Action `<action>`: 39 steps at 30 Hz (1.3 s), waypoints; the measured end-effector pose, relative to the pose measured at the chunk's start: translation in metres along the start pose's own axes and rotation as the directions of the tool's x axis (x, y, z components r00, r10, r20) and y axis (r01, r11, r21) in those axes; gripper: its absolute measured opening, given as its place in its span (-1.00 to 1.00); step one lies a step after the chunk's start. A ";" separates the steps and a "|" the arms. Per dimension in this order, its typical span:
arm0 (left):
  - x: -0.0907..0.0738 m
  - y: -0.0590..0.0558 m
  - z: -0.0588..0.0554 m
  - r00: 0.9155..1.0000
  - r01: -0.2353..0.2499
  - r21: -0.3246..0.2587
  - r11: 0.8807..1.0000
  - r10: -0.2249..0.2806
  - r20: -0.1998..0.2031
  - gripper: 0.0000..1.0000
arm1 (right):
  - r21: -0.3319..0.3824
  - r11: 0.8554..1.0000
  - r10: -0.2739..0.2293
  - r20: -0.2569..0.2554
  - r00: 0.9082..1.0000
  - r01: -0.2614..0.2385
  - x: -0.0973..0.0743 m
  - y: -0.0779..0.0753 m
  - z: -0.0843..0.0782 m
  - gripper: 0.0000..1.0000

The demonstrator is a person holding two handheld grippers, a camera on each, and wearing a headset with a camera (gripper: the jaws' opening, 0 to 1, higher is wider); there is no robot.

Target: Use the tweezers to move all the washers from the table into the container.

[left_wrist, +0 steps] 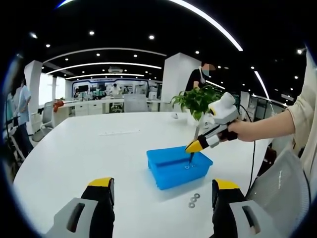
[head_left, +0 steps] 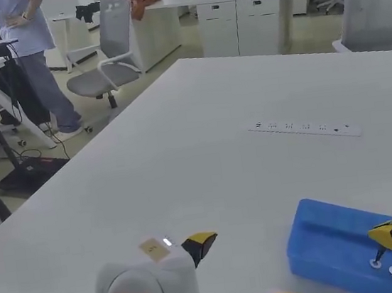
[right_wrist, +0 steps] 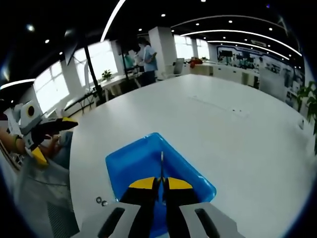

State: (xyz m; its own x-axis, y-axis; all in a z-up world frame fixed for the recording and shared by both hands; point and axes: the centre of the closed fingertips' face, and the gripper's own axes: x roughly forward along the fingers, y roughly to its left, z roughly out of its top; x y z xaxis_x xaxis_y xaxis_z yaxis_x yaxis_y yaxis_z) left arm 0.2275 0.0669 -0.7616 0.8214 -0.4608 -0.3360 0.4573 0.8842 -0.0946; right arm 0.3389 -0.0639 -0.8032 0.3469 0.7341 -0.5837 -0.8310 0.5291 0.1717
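Observation:
A blue container [head_left: 329, 241] sits near the table's front right. Above it my right gripper [head_left: 387, 232] is shut on metal tweezers [right_wrist: 162, 163]. In the left gripper view the tweezers' tip reaches down into the blue container [left_wrist: 173, 168], where two washers [left_wrist: 190, 166] lie. Two more washers [left_wrist: 193, 202] rest on the white table just in front of the container, also seen as washers [right_wrist: 101, 201] in the right gripper view. My left gripper [left_wrist: 163, 191] stands open and holds nothing, off to the left of the container [right_wrist: 143, 163].
A flush power strip [head_left: 305, 128] lies further back on the table. Office chairs [head_left: 111, 64] and a standing person [head_left: 25, 39] are beyond the table's far left edge. A potted plant [left_wrist: 195, 99] stands at the table's other end.

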 end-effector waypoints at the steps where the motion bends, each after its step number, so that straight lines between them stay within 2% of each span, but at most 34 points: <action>1: 0.000 0.000 0.000 1.000 0.001 -0.001 1.000 -0.001 0.001 0.64 | 0.002 1.000 0.004 0.013 1.000 -0.004 -0.002 0.002 0.003 -0.93; 4: 0.000 0.000 0.001 1.000 0.002 -0.002 1.000 -0.002 0.003 0.64 | -0.001 1.000 0.014 0.061 0.998 -0.014 -0.011 0.011 0.013 -0.93; 10: 0.000 -0.002 0.000 1.000 0.007 -0.001 1.000 -0.007 0.000 0.64 | -0.016 0.998 0.059 0.125 0.990 -0.058 -0.023 0.034 0.029 -0.93; 18: 0.000 -0.002 0.000 1.000 0.009 -0.001 1.000 -0.009 0.003 0.64 | -0.007 0.990 0.138 0.140 0.980 -0.138 -0.023 0.062 0.029 -0.93; 26: 0.000 -0.003 -0.001 1.000 0.014 0.000 1.000 -0.014 -0.004 0.63 | 0.007 0.978 0.204 0.099 0.974 -0.206 -0.011 0.082 0.010 -0.93; 30: 0.001 -0.004 -0.002 1.000 0.018 0.007 1.000 -0.018 -0.012 0.63 | 0.016 0.970 0.240 0.049 0.969 -0.241 -0.002 0.093 -0.007 -0.93; 36: 0.002 -0.005 -0.004 1.000 0.023 0.010 1.000 -0.023 -0.020 0.63 | 0.007 0.971 0.241 -0.013 0.971 -0.240 0.011 0.092 -0.034 -0.93; 39: 0.002 -0.005 -0.004 1.000 0.021 0.010 1.000 -0.021 -0.021 0.62 | 0.014 0.971 0.240 -0.027 0.970 -0.240 0.014 0.090 -0.041 -0.93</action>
State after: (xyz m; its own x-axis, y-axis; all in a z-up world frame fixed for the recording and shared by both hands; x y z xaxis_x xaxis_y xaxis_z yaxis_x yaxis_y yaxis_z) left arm 0.2255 0.0624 -0.7651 0.8046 -0.4774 -0.3532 0.4780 0.8735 -0.0919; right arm 0.2508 -0.0231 -0.8283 0.1256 0.8280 -0.5465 -0.8840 0.3435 0.3173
